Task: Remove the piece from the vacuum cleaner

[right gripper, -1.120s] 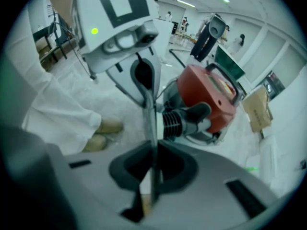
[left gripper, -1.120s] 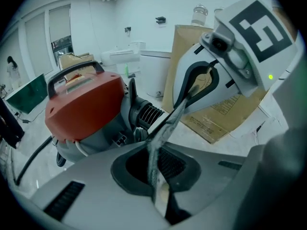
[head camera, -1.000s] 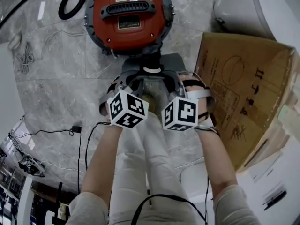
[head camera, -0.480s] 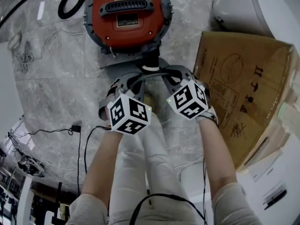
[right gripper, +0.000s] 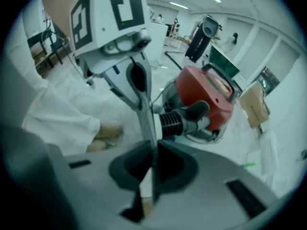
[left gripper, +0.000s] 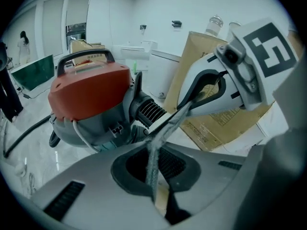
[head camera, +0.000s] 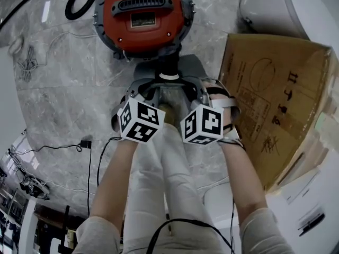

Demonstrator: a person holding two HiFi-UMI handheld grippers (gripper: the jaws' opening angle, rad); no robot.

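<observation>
Head view, 11 o'clock: a black hose [head camera: 79,1] lies looped on the marble floor [head camera: 63,89]. 12 o'clock: red vacuum cleaner [head camera: 143,17]. The piece, a ribbed hose fitting [head camera: 169,70], sits attached at the body's 6 o'clock side. We hold both tools just below it. Left gripper [left gripper: 154,145]: clenched, jaws pressed flat together, nothing seen between them. Right gripper [right gripper: 154,150]: likewise clenched on nothing. The two tips meet beside the fitting; we cannot tell whether they touch it. 3 o'clock: brown cardboard box [head camera: 275,105], near our right wrist.
</observation>
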